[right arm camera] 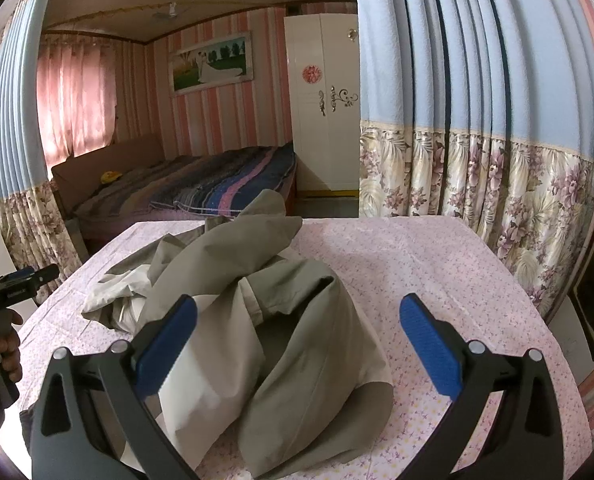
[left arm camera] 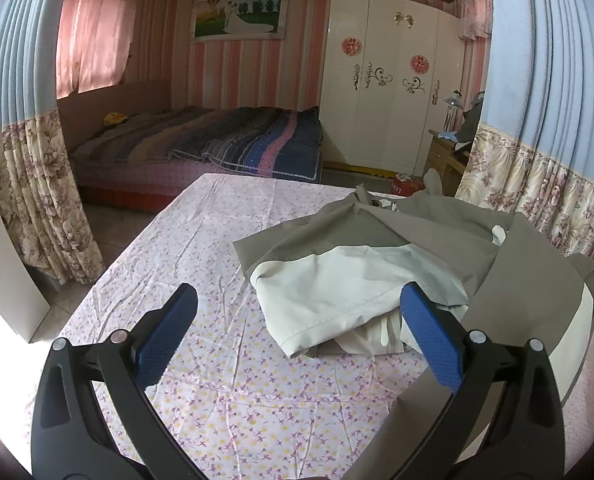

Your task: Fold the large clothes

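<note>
Jacket point(left arm camera: 377, 240), grey and cream, lies crumpled on the flowered sheet point(left arm camera: 201, 280) covering the table. Left gripper point(left arm camera: 297, 320) spread wide, holding nothing, at the jacket's near edge. Right gripper point(right arm camera: 297, 324) likewise wide open and empty, above the heap.

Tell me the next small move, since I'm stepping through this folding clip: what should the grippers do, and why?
Probably close the left gripper on the near pale edge of the jacket to begin spreading it. The garment lies crumpled in a heap on the floral sheet, and both the left gripper and the right gripper are open, holding nothing.
</note>
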Motion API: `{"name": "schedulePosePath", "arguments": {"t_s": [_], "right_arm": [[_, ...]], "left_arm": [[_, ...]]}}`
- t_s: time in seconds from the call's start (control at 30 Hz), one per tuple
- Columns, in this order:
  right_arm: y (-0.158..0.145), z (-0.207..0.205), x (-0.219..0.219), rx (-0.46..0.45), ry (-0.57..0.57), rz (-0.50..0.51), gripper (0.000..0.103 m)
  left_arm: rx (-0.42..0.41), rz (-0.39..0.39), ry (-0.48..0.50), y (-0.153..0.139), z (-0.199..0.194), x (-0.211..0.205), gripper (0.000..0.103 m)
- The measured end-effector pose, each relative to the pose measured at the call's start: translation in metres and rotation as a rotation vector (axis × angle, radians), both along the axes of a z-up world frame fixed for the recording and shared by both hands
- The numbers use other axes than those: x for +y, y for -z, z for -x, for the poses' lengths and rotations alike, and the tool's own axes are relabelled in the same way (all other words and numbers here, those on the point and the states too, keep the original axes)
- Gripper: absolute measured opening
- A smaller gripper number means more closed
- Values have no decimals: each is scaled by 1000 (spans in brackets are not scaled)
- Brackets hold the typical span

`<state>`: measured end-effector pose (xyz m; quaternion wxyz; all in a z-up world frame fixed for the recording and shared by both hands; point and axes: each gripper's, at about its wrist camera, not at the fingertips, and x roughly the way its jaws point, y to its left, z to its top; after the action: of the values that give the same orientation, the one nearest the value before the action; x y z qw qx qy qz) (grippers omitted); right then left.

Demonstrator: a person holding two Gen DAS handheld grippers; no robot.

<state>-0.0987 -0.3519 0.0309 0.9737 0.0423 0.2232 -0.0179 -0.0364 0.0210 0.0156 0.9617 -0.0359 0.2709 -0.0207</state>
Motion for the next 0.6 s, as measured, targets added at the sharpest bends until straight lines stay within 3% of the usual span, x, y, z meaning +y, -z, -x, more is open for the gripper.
{"name": "schedulePosePath", "arguments": {"t_s": [0.6], "right_arm": [[-2, -3, 2, 4, -5, 1, 101]], "left_arm": [[8, 0, 2, 6, -2, -1, 100]]}}
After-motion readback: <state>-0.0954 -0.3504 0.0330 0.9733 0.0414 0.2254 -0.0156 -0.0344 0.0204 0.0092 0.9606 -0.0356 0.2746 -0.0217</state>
